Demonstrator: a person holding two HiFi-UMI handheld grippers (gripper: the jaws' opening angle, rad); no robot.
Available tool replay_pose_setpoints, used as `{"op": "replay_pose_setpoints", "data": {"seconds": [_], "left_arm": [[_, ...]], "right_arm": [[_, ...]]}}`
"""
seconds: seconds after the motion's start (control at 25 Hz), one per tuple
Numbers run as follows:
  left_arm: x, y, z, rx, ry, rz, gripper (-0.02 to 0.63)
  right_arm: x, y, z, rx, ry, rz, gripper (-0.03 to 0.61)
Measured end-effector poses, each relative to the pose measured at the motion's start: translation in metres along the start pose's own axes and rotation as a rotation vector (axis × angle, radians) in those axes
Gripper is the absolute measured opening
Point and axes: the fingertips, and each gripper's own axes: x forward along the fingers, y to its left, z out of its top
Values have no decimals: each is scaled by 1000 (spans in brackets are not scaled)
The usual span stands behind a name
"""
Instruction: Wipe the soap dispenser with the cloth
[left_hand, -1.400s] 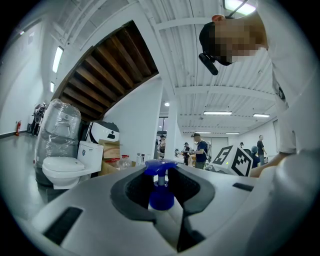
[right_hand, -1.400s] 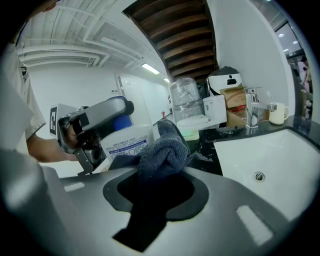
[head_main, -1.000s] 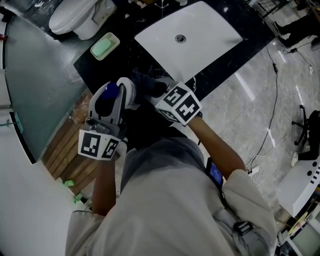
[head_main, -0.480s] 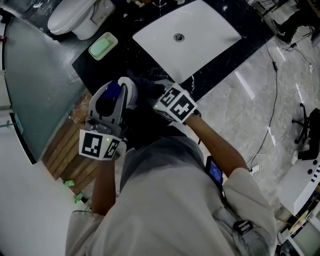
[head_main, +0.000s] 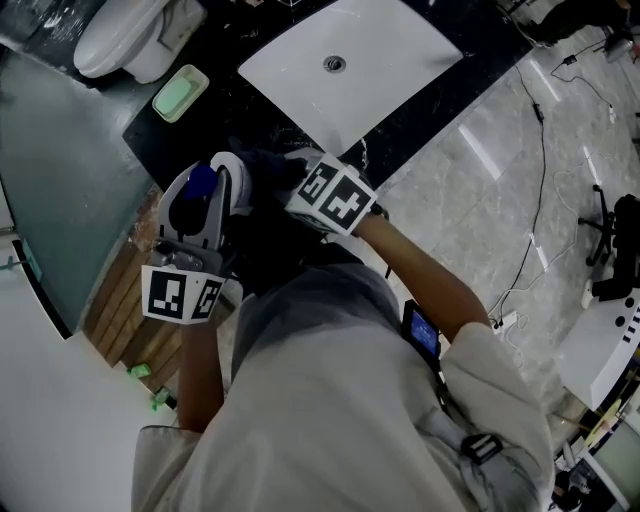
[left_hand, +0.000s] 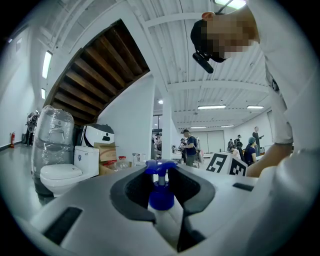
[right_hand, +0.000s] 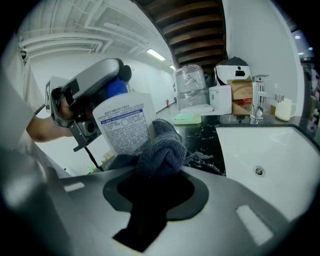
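My left gripper (left_hand: 161, 175) clamps the white soap dispenser (right_hand: 125, 127), blue-pumped, printed label showing. My right gripper (right_hand: 159, 175) pinches the bunched grey cloth (right_hand: 162, 147) against it.

No word or number can be read anywhere. The white plastic soap dispenser bottle (right_hand: 122, 99) carries a paper label (right_hand: 125, 131) with a blue heading, two round emblems and rows of fine dark print, all too small to make out. One marker cube (head_main: 332, 195) and the other marker cube (head_main: 180, 295) bear black-and-white square patterns, with no letters. A small blue mark on the white toilet cistern (left_hand: 86, 161) is illegible.
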Motion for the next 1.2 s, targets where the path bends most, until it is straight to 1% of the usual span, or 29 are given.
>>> {"op": "replay_pose_setpoints", "data": {"seconds": [0.24,0.48,0.8,1.04,1.2], "left_arm": [[-1,-5,1,19,2,-22,91],[-1,-12,-5,29,2,-40,93],[-9,-6,-3,35,18,-44,135],[-18,-9,-5,24,27,-70,182],[-25,-9,-6,10,24,-66,184]], "right_arm": [[-16,-6,7,-20,-37,-26,97],[-32,-14,-1,19,-62,-49,97],[-39,-11,16,32,-123,-69,97],[-42,-4,21,28,-130,-77,97],[-45,-2,24,28,-138,-84,97]]}}
